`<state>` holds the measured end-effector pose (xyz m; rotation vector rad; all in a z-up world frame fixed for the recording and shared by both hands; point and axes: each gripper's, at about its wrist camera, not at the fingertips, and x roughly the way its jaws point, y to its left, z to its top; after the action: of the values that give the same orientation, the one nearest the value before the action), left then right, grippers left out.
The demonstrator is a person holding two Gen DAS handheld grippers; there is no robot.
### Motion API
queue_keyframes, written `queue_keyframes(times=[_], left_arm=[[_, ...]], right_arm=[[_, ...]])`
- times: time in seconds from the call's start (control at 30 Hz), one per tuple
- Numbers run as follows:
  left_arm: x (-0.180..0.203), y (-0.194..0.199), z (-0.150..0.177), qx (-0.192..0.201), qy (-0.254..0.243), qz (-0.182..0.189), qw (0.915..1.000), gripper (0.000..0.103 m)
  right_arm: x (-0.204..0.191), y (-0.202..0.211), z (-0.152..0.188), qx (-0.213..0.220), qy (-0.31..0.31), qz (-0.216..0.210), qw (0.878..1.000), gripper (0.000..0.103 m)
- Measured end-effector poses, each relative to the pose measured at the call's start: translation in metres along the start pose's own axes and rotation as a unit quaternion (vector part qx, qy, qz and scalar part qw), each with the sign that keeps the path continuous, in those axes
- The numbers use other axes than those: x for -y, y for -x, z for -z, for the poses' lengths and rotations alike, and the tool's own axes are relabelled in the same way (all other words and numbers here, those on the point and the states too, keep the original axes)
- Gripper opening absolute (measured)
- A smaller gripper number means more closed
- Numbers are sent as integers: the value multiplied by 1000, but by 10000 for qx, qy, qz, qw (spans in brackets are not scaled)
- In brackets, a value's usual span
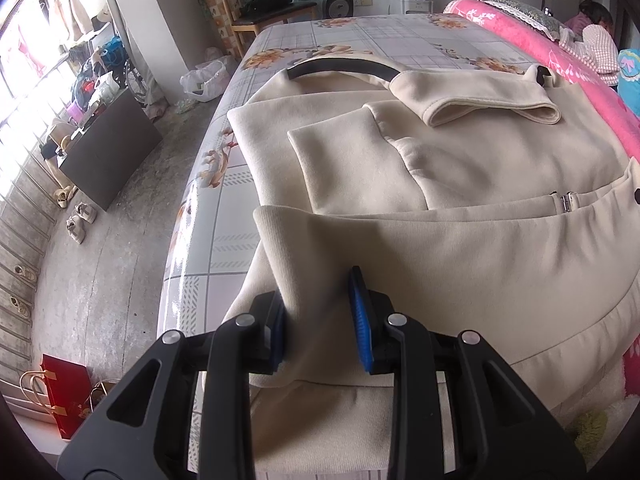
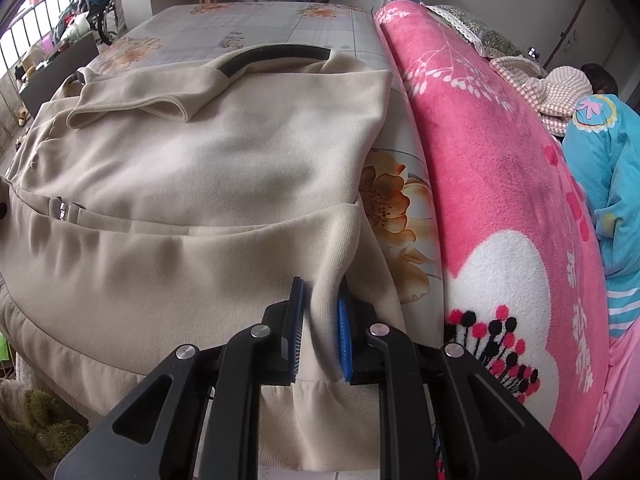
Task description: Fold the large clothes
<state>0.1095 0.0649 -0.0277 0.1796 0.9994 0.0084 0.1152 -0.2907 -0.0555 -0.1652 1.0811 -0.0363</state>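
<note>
A large cream jacket [image 1: 460,184] with a black collar band [image 1: 340,67] lies spread on the flowered bed sheet [image 1: 224,216], sleeves folded across its body. Its near hem is lifted and turned back over the body. My left gripper [image 1: 318,320] is shut on the hem's left corner, fabric bunched between the blue pads. In the right wrist view the same jacket [image 2: 200,168] fills the left half, and my right gripper [image 2: 320,320] is shut on the ribbed right corner of the hem [image 2: 340,232]. A metal zipper pull [image 2: 64,210] shows on the front.
A pink flowered blanket [image 2: 500,200] is rolled along the bed's right side, with a person in blue [image 2: 608,176] beyond it. Left of the bed: concrete floor, a dark low cabinet [image 1: 112,148], shoes [image 1: 80,220], a red bag [image 1: 64,396]. A wooden chair [image 1: 256,12] stands past the bed's far end.
</note>
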Motion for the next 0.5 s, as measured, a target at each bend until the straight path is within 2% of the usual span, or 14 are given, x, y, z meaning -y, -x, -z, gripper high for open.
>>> queue_keyframes(times=[0.5], left_arm=[[0,0,0,10,8,-19,10000,27]], right_arm=[[-1,0,1,26,36,37,10000,16]])
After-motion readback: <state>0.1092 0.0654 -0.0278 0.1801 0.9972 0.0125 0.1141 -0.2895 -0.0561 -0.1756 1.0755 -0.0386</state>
